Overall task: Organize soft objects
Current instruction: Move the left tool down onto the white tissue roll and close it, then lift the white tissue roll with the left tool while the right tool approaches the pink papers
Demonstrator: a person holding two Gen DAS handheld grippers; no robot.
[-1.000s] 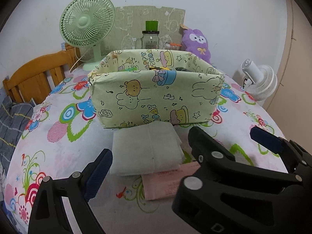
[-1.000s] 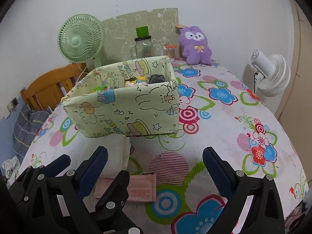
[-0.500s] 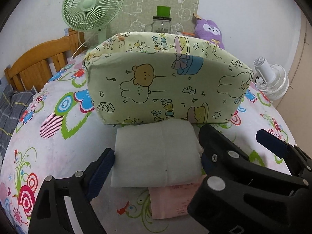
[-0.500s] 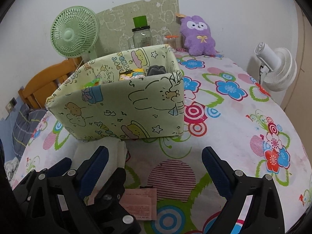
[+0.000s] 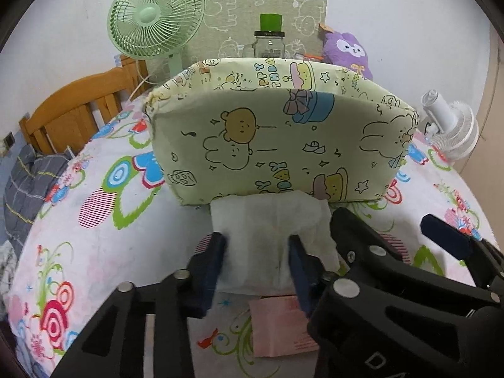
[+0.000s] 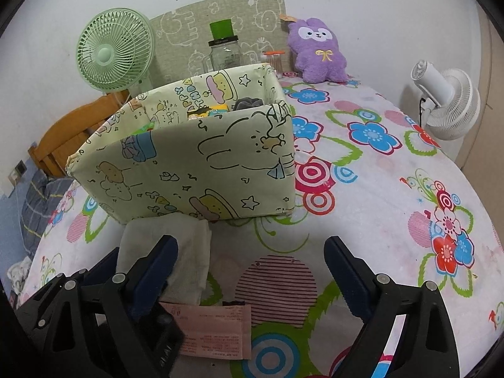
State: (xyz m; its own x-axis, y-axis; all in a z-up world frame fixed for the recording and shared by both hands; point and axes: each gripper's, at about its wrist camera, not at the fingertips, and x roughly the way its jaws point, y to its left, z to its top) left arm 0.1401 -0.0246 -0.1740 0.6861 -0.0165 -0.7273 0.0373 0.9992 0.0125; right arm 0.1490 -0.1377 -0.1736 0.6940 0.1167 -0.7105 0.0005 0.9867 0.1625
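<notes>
A white folded soft pack [image 5: 267,220] lies on the flowered tablecloth right in front of a pale green cartoon-print fabric box [image 5: 283,145]. My left gripper [image 5: 256,252] has its jaws closing on the pack's near half. Both pads press its sides and the material bunches up between them. A flat pink packet [image 5: 277,324] lies just below the pack, partly under it. My right gripper [image 6: 252,249] stands open to the right of the pack [image 6: 189,245], over bare cloth with nothing between its fingers. The box [image 6: 189,170] holds several small items.
A purple plush [image 6: 318,53], a glass jar with a green lid [image 6: 225,50] and a green fan [image 6: 113,50] stand behind the box. A white fan [image 6: 447,100] is at the table's right edge. A wooden chair [image 5: 72,110] stands at the left.
The left jaws have drawn in from wide apart onto the white pack, which now bunches between them. Both views have come a little closer to the box.
</notes>
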